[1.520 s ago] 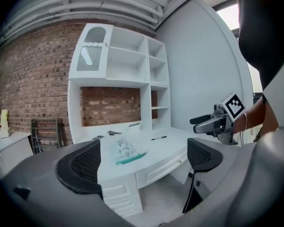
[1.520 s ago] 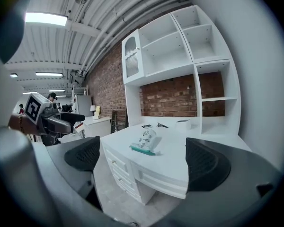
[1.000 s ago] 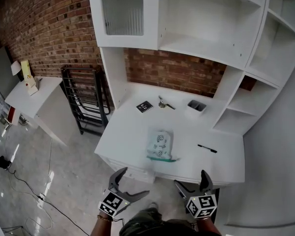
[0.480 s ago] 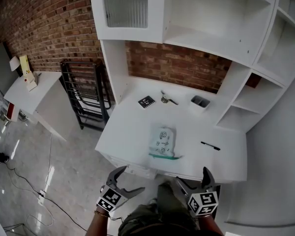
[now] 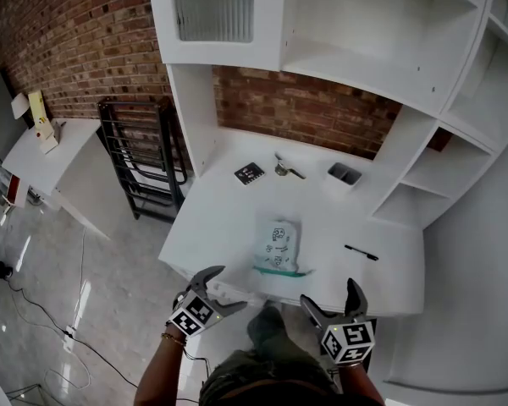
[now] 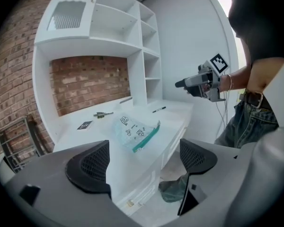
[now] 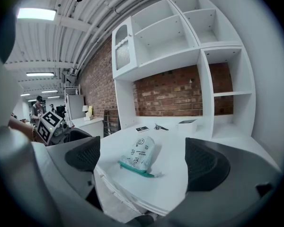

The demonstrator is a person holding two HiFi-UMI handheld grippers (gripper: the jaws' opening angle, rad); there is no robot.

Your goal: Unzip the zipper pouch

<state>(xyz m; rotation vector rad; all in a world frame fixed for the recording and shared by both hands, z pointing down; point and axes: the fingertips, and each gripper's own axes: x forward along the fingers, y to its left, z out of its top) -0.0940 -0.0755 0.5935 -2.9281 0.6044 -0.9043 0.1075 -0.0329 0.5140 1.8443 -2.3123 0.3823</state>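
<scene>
- Left gripper [image 5: 232, 288] has dropped toward the desk [image 5: 220, 218] edge; its fingers [image 6: 87, 167] have just been narrowing but are released and empty.
- Right gripper [image 5: 328, 294] fingers [image 7: 206, 164] are spread and empty, with the pouch [image 5: 277, 248] untouched ahead.

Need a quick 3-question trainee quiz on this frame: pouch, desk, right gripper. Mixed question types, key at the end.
1. Multiple choice: the zipper pouch has its green zipper edge toward A) the brick wall, B) the desk's front edge, C) the shelves at right.
2. True or false: the right gripper is shut on the pouch.
3. Short answer: in the head view, what slim black thing lies on the desk right of the pouch?
Key: 1 B. 2 False: its jaws stand apart with nothing held, short of the desk. 3 The pen.
</scene>
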